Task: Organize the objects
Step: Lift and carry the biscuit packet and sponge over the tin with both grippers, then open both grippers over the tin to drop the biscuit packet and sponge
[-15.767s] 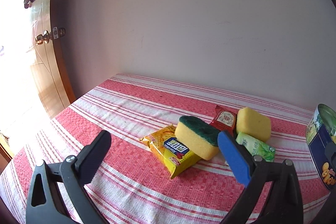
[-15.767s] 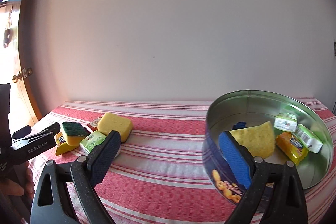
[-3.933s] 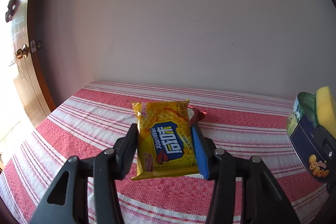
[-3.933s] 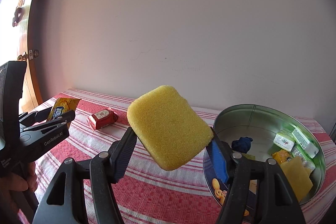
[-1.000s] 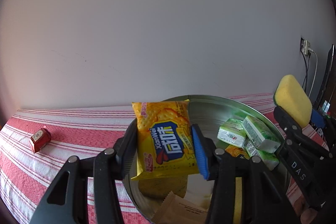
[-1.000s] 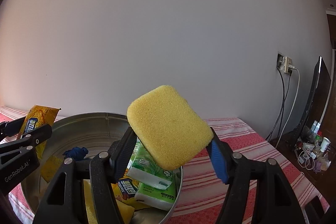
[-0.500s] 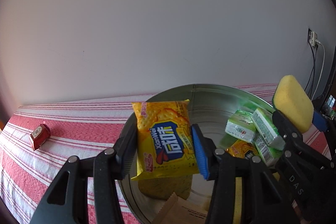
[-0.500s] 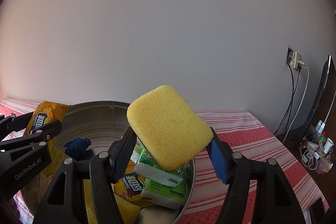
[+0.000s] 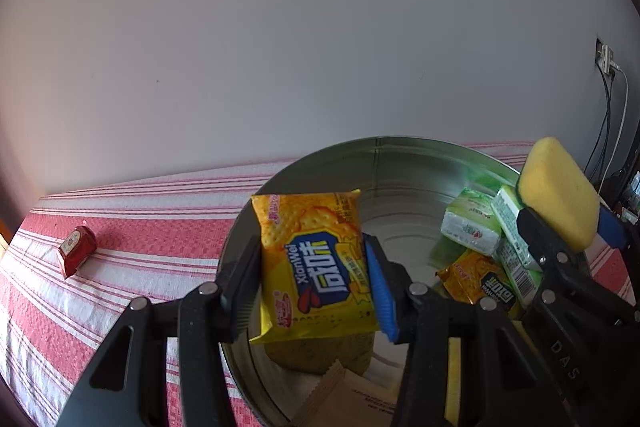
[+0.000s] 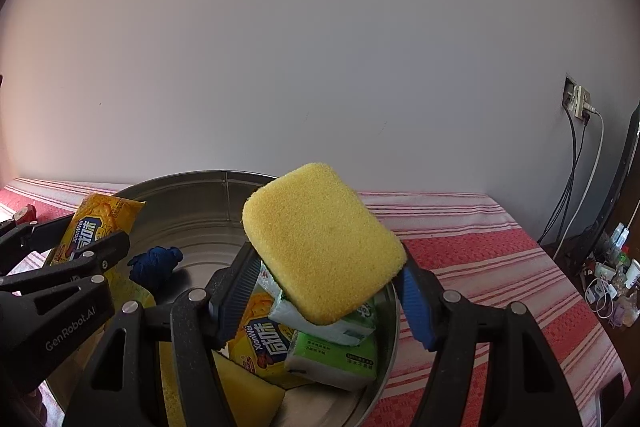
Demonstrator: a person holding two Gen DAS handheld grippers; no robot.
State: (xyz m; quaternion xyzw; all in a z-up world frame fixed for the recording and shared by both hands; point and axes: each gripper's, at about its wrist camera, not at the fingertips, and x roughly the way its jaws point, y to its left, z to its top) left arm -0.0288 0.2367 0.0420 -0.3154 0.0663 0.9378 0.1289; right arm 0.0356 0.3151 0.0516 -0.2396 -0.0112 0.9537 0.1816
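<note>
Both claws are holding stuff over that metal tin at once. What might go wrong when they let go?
1. The right gripper holds the sponge near the tin's rim; it might bounce off the tissue packs onto the tablecloth.
2. The left gripper, holding the cracker pack, is close to the right one; they may bump.
3. The red packet on the cloth could be forgotten.

striped tablecloth (image 9: 152, 223) carries round tin (image 9: 376, 155), red packet (image 9: 76, 251).
</note>
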